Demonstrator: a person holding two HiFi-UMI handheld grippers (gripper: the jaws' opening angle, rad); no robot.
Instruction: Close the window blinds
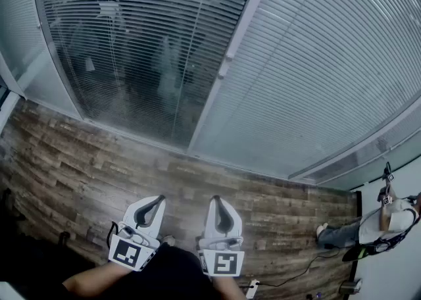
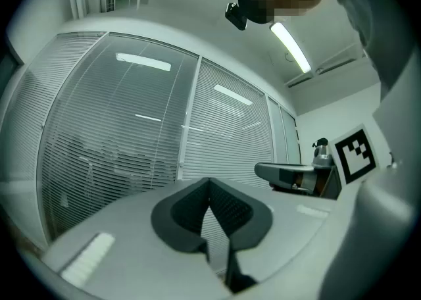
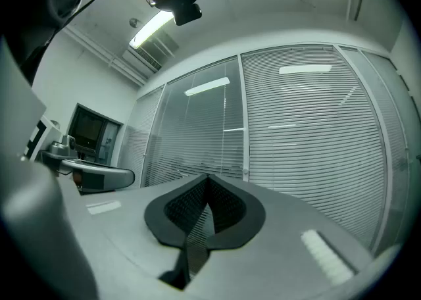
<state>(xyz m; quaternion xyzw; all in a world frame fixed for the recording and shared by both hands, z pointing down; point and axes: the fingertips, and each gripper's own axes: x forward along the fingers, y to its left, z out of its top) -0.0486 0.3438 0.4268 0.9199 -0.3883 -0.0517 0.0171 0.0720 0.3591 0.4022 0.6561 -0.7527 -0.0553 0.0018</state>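
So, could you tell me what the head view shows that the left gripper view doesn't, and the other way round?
Only the head view: the wooden floor and a person at the far right. Only the left gripper view: the ceiling lights. Both: the see-through left blind, the closed right blind, the post between them, and the left gripper and right gripper, both shut and empty.

Left gripper (image 1: 160,199) beside right gripper (image 1: 215,199), window blinds (image 1: 316,62) ahead, apart.
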